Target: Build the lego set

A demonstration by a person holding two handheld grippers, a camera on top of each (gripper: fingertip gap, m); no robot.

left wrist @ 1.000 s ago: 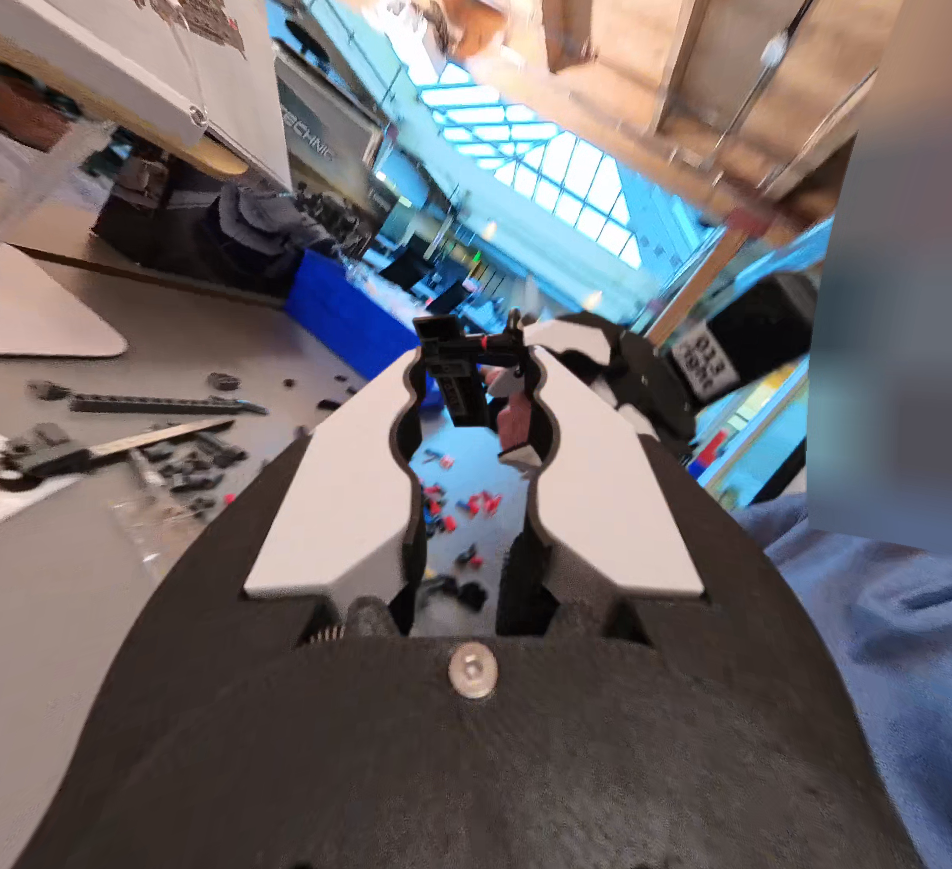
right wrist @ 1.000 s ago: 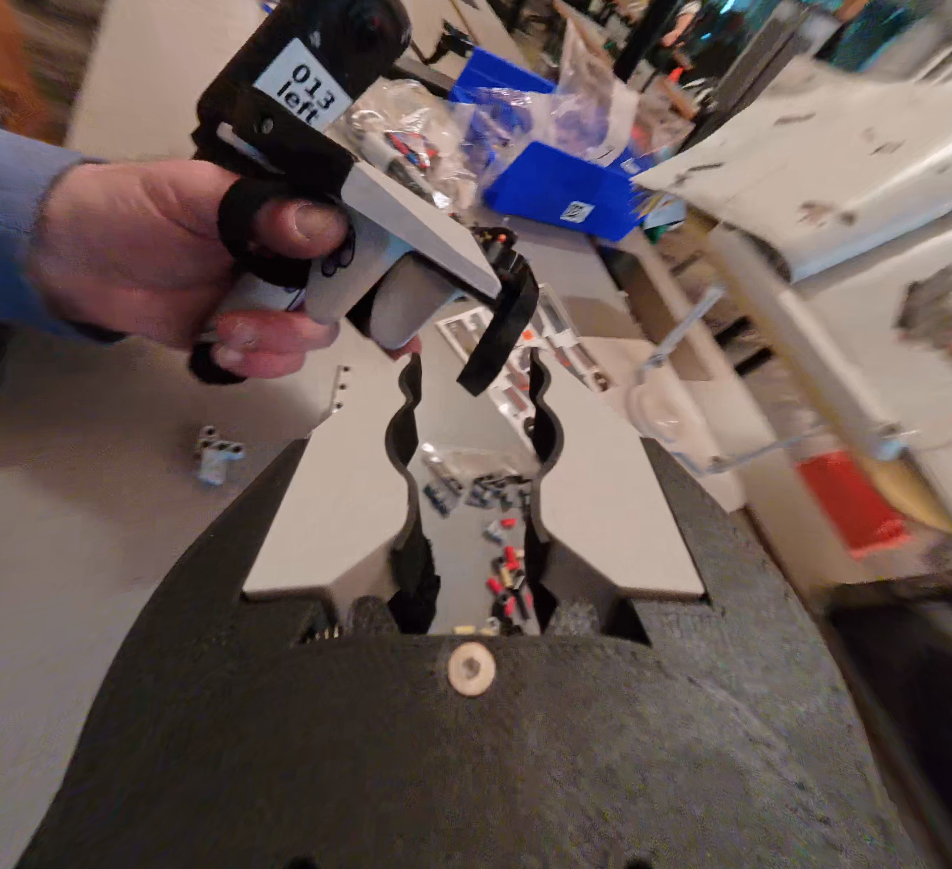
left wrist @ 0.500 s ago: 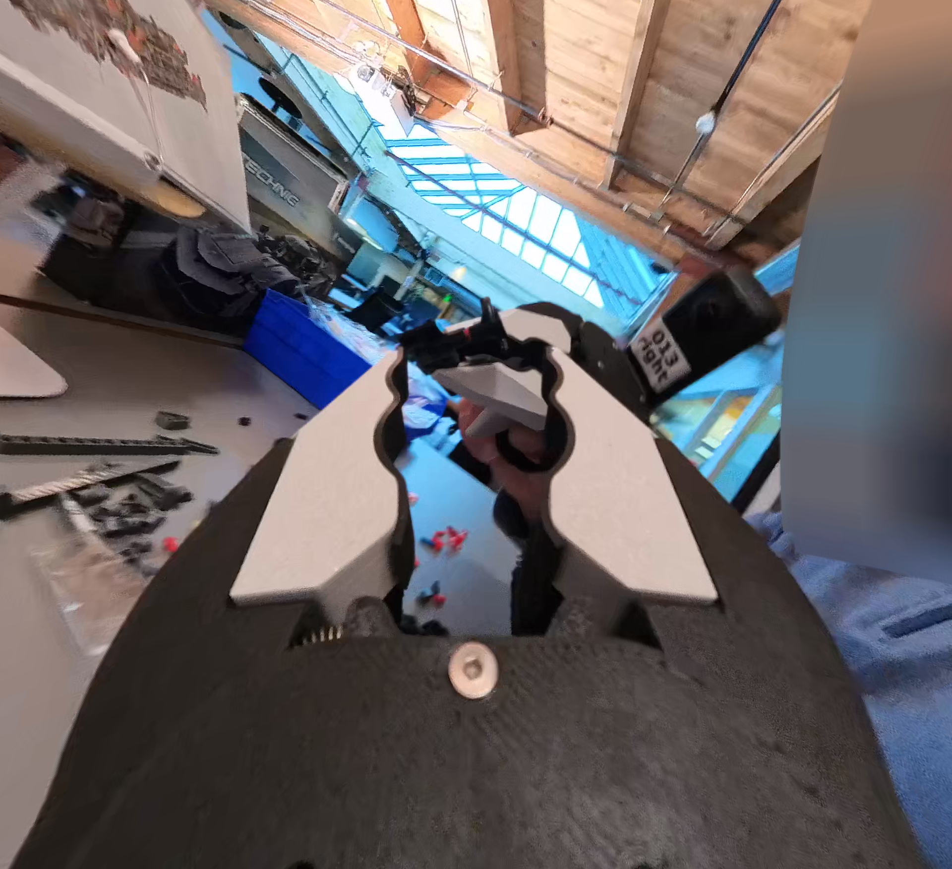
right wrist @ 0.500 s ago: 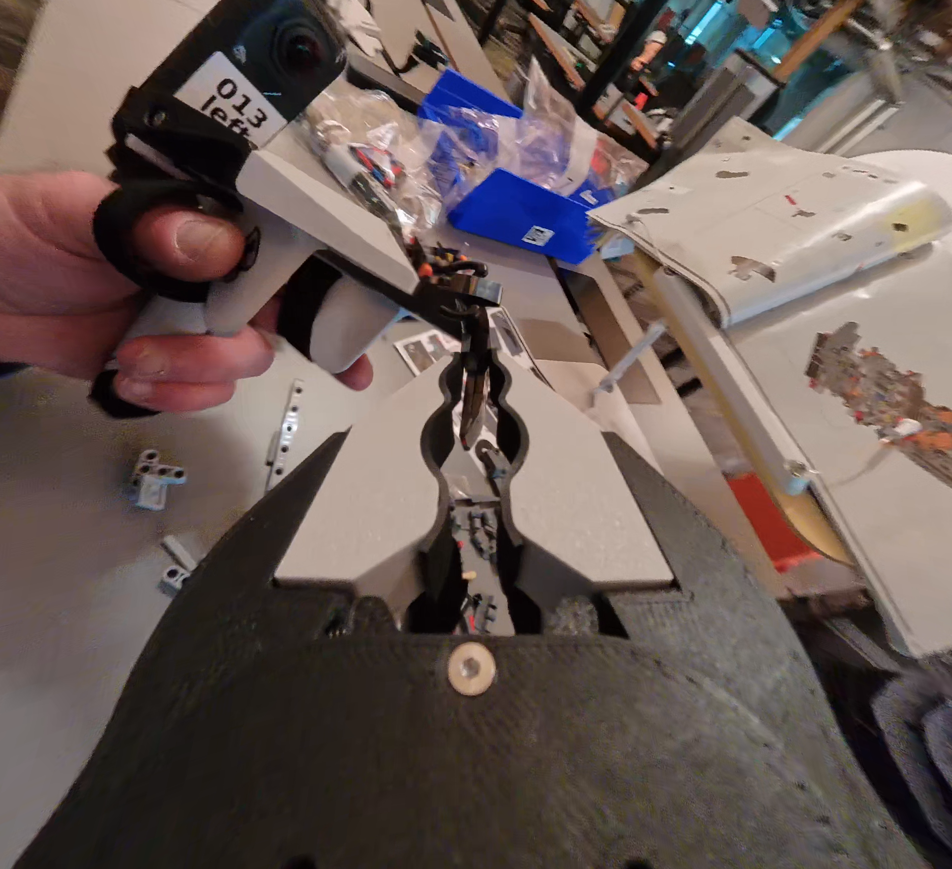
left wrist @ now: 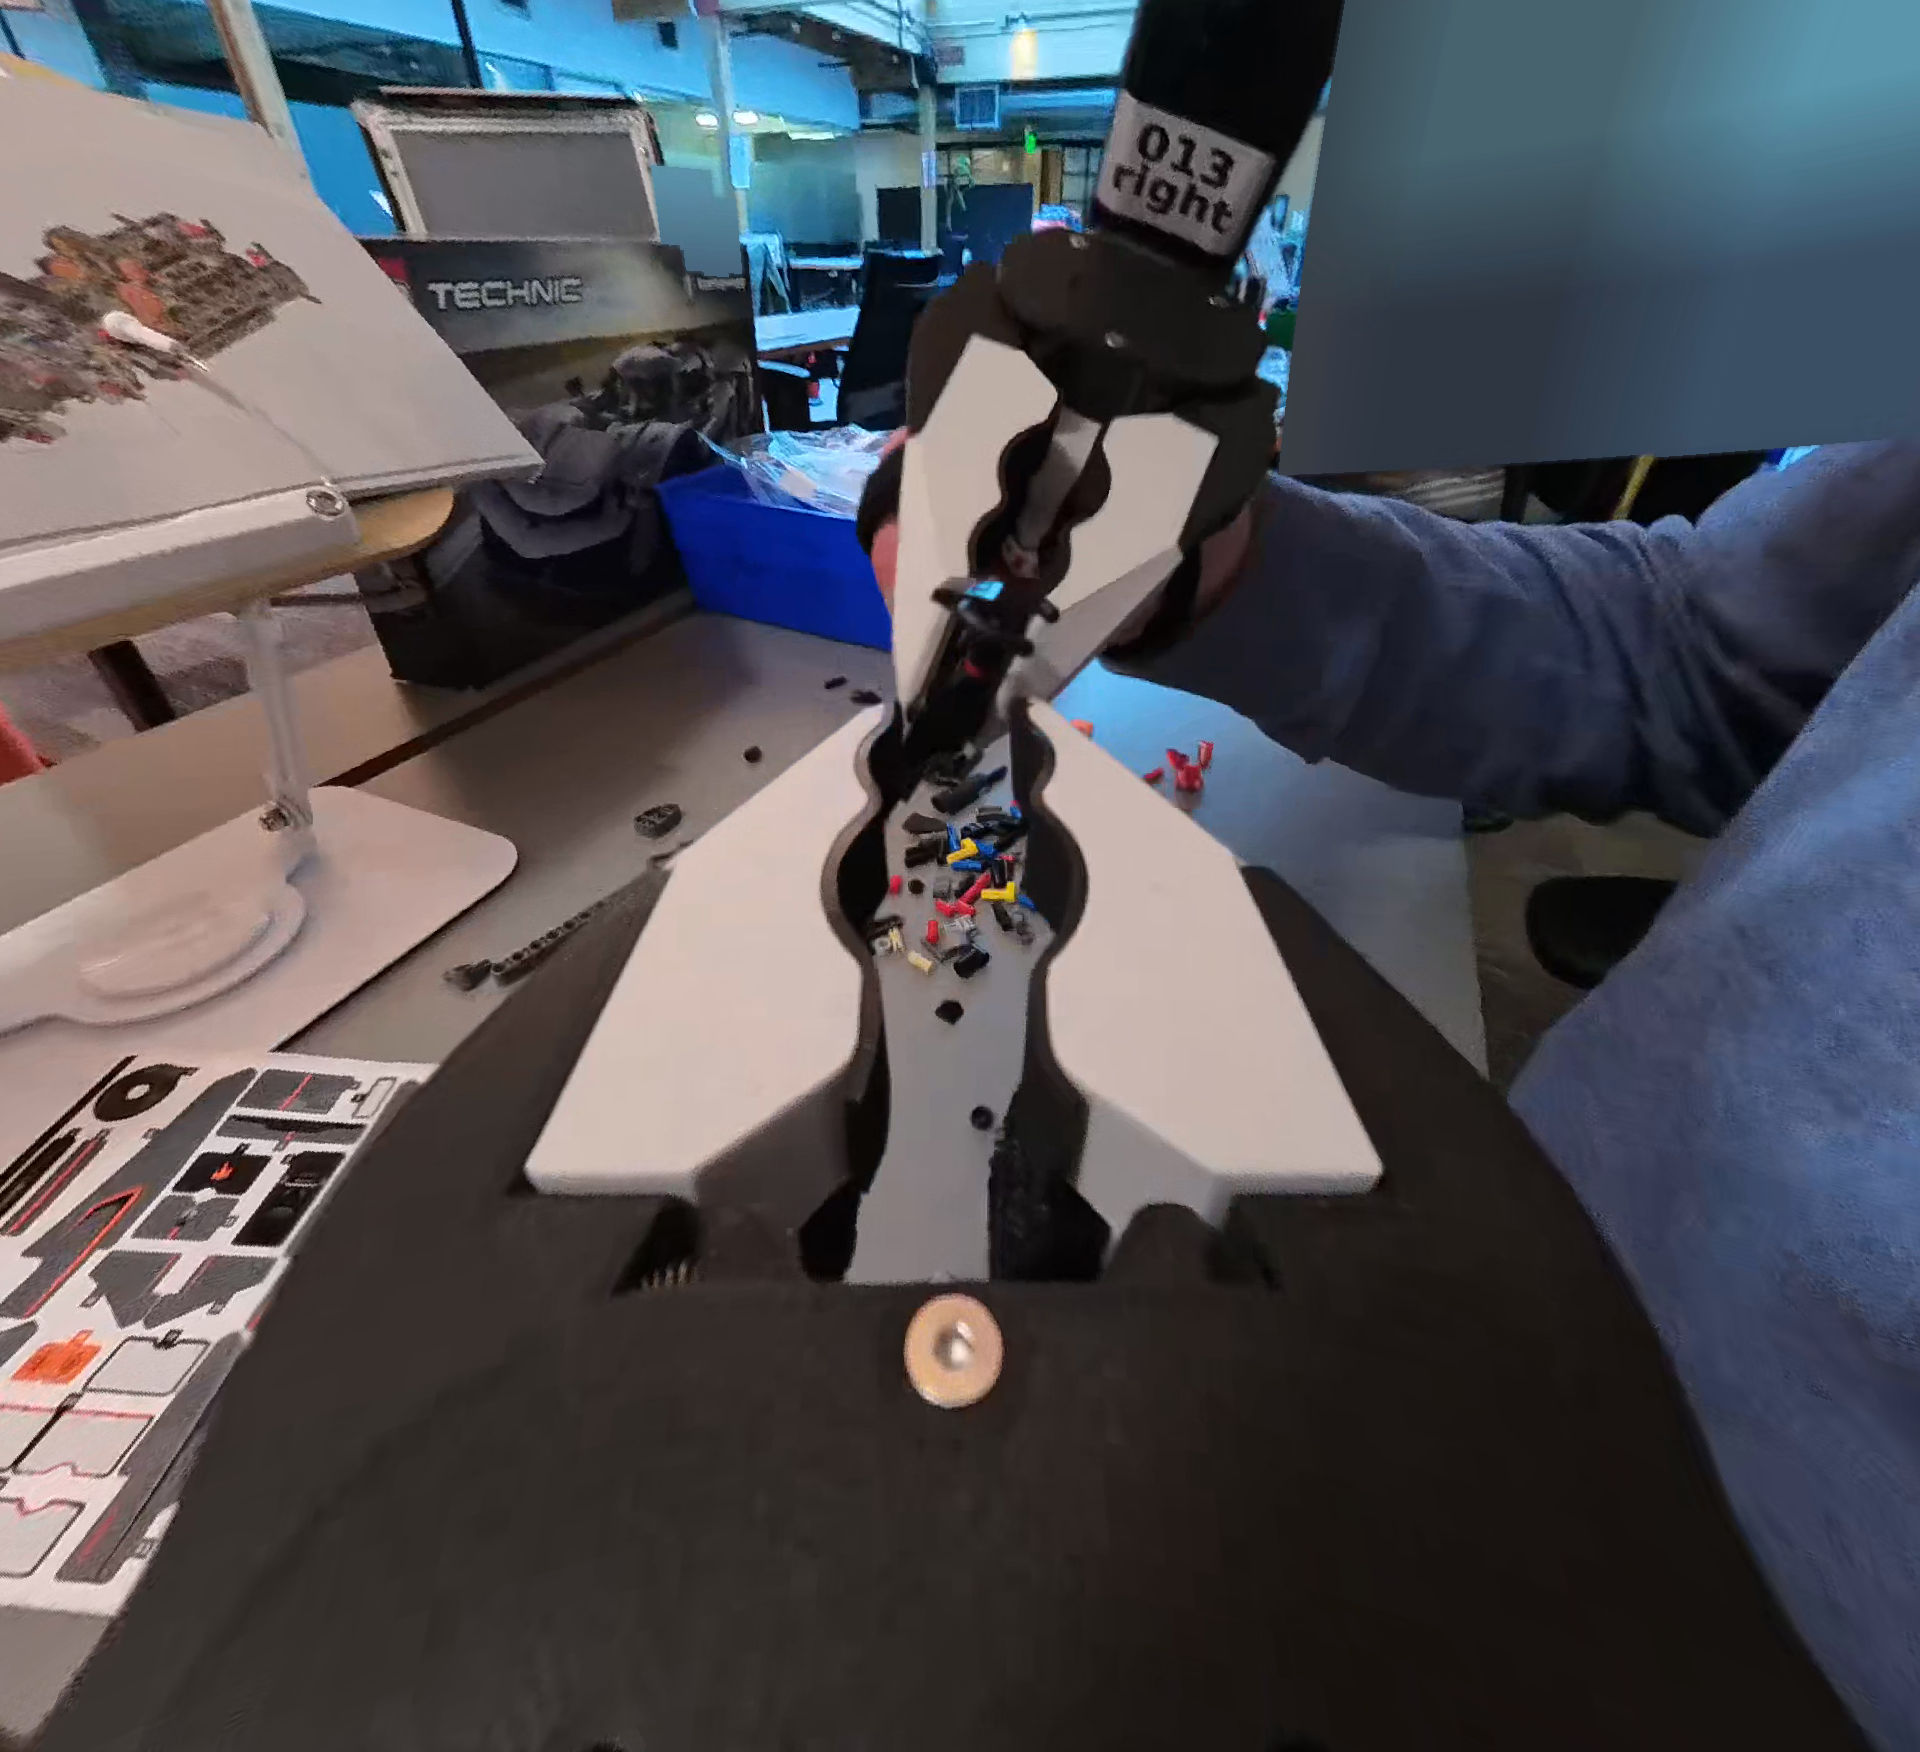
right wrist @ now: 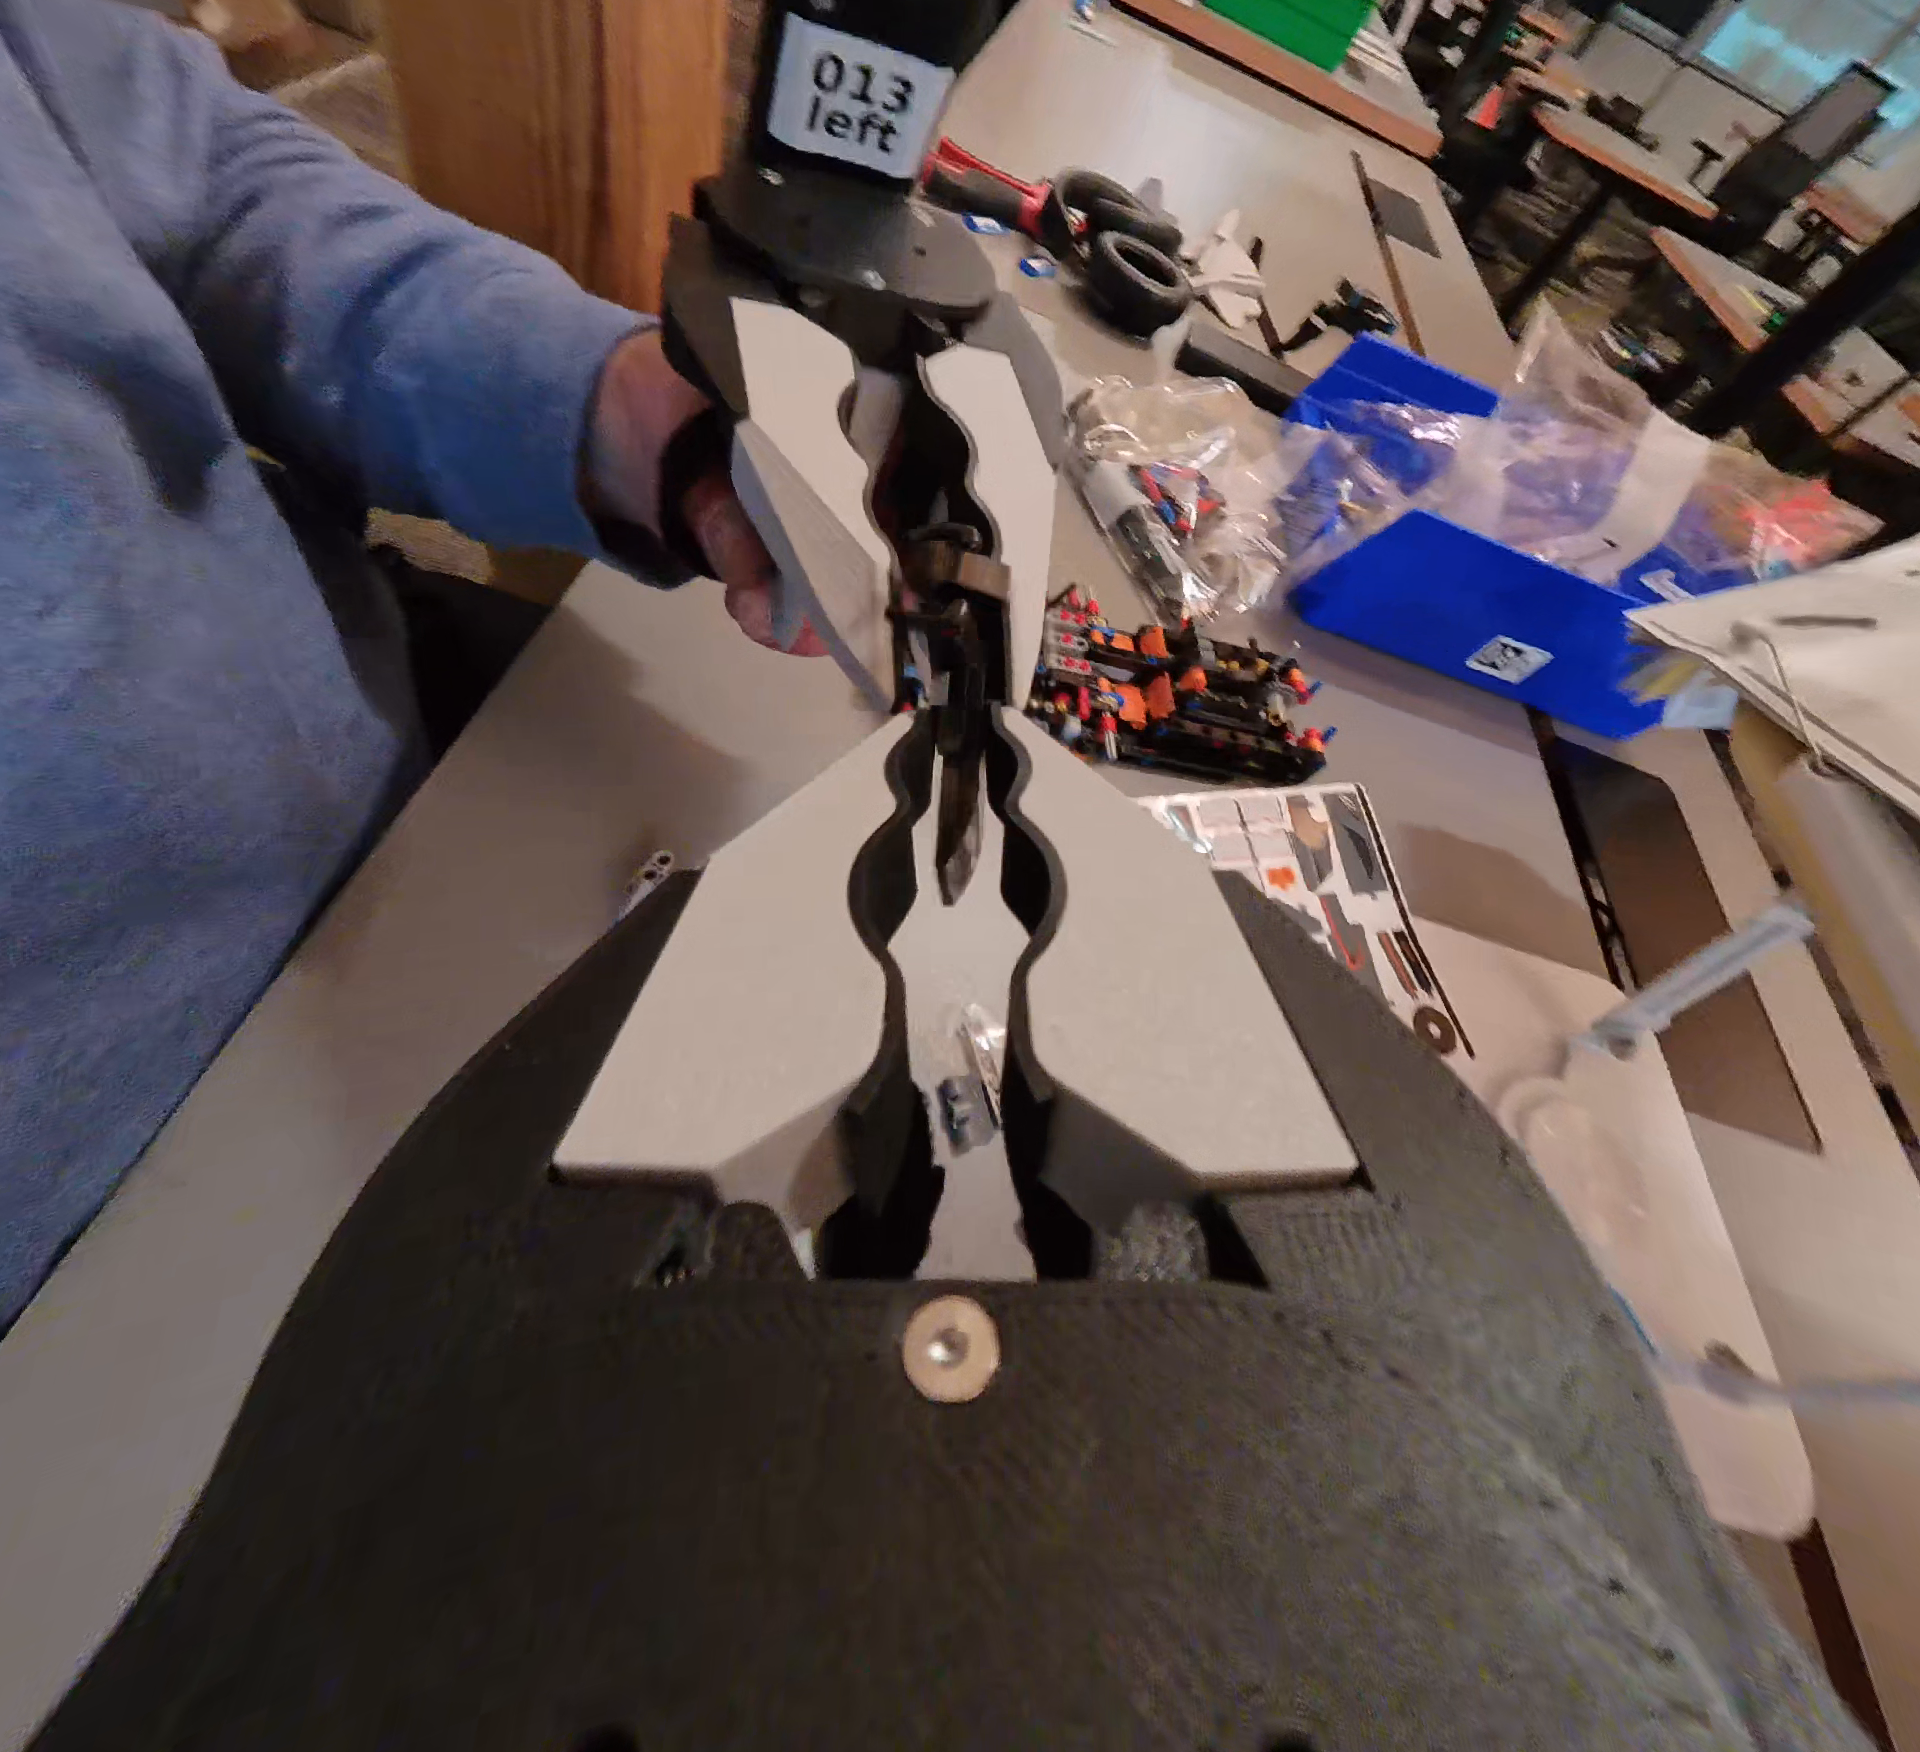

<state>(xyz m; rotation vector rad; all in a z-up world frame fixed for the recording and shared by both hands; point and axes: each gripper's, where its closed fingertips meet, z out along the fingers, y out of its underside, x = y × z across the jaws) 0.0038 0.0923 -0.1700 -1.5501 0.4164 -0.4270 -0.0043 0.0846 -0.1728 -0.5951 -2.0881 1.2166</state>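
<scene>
Pinching one black lego piece [right wrist: 958, 798] between them, both grippers' jaws nearly closed; uneven pull w/ either could drop it onto worktop [left wrist: 582, 767]

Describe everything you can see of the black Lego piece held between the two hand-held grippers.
The black Lego piece is a long, narrow assembly of dark plastic, with small red bits near its upper end. It hangs above the grey table, nearly upright in both views. The left hand-held gripper and the right hand-held gripper meet tip to tip, both shut on it. Finer detail is blurred.
</scene>
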